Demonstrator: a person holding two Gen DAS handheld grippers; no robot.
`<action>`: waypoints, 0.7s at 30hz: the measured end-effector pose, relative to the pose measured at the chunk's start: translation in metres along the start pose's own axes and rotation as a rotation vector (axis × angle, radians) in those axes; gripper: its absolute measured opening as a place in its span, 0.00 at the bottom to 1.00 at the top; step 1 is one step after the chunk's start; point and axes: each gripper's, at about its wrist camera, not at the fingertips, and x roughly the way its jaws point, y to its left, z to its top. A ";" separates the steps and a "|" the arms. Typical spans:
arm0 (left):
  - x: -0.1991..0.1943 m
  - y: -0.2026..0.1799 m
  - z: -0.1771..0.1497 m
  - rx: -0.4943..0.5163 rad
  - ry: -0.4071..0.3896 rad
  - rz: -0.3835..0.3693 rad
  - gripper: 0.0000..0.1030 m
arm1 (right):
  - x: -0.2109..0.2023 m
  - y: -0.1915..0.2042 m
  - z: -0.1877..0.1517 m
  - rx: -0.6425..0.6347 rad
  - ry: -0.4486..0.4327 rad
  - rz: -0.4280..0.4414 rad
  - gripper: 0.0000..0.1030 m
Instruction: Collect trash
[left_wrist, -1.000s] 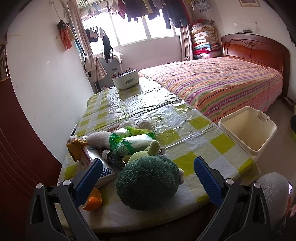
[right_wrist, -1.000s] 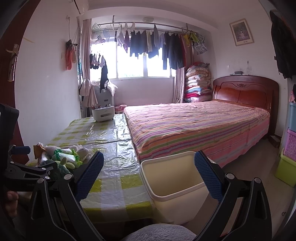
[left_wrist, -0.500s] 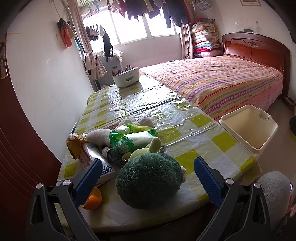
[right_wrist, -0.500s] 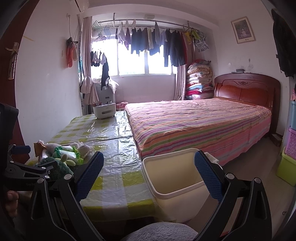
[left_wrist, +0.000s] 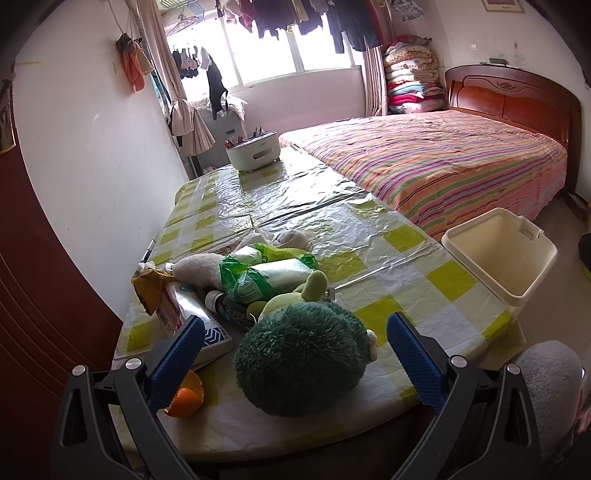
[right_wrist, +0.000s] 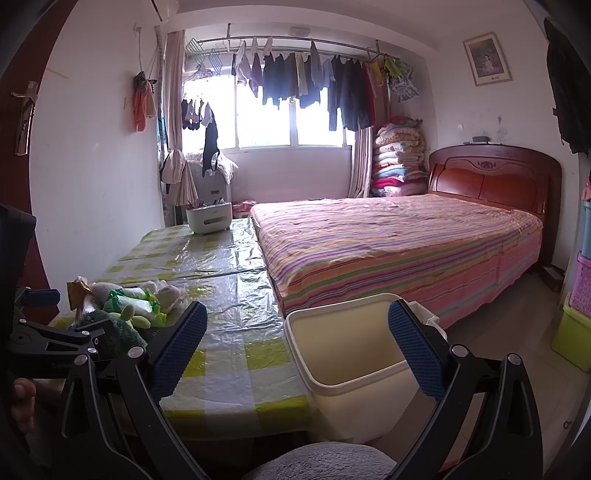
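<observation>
The task is looking only at its beginning. The cream plastic waste bin (left_wrist: 499, 254) is standing beside the right edge of the table with the yellow-and-white checked plastic cover (left_wrist: 369, 266), and as far as its inside is showing, it is holding nothing. All the rubbish is still lying in one heap near the front left corner of the table: a piece of orange peel (left_wrist: 183, 398) at the near edge, a crumpled brown paper wrapper (left_wrist: 147, 286), a green-and-white plastic bag (left_wrist: 266, 275), a small dark bottle with a white cap (left_wrist: 227, 306) and a white carton box (left_wrist: 192, 317). Soft toys are mixed among them, and a round dark green plush toy (left_wrist: 301, 363) is sitting at the front; I am judging that these are not trash.

The left gripper (left_wrist: 291, 354) is hovering low at the near table edge, pointing over the heap, its blue pads wide apart on either side of the green plush and holding nothing. The right gripper (right_wrist: 295, 347) is hanging above the bin, its blue pads also spread wide and empty.
</observation>
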 end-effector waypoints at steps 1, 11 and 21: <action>0.000 0.001 0.000 -0.001 0.001 0.000 0.93 | 0.000 0.000 0.000 0.001 0.001 0.000 0.94; 0.003 0.005 -0.001 -0.005 0.004 0.001 0.94 | 0.003 0.000 -0.001 0.000 0.011 0.006 0.94; 0.003 0.008 -0.003 -0.007 0.006 0.001 0.93 | 0.005 0.003 0.000 -0.002 0.017 0.014 0.94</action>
